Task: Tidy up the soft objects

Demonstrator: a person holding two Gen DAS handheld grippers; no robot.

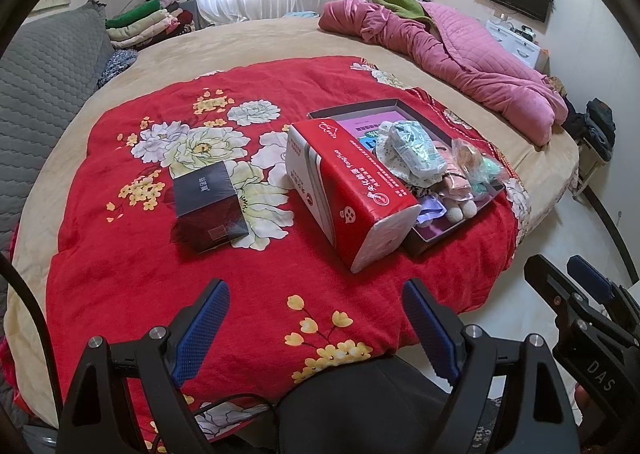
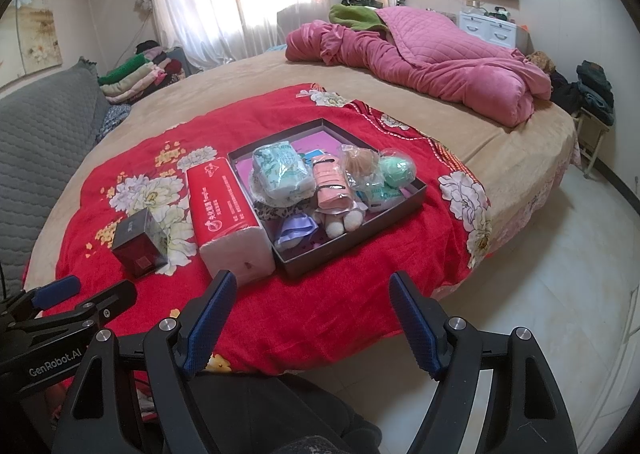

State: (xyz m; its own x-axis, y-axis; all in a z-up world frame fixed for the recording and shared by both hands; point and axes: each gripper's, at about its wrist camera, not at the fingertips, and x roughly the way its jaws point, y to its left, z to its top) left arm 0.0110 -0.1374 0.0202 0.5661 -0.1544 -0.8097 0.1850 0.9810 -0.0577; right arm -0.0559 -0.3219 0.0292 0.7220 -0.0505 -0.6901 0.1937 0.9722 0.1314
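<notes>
Red blanket [image 2: 320,306] | tray [image 2: 400,210] holds soft packs, tissue pack [image 2: 228,214] beside | my left gripper [image 1: 316,330], right gripper [image 2: 312,318] wide, empty | stage unclear.

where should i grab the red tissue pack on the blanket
Across its long red sides, near the open white end facing you. The tissue pack lies flat beside the dark tray, so bring the right gripper down from above, fingers straddling its narrow width; it looks soft enough to pinch.

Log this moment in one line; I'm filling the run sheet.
left gripper: open, empty | right gripper: open, empty | tray: holds soft items | tissue pack: beside tray, on red blanket
</notes>
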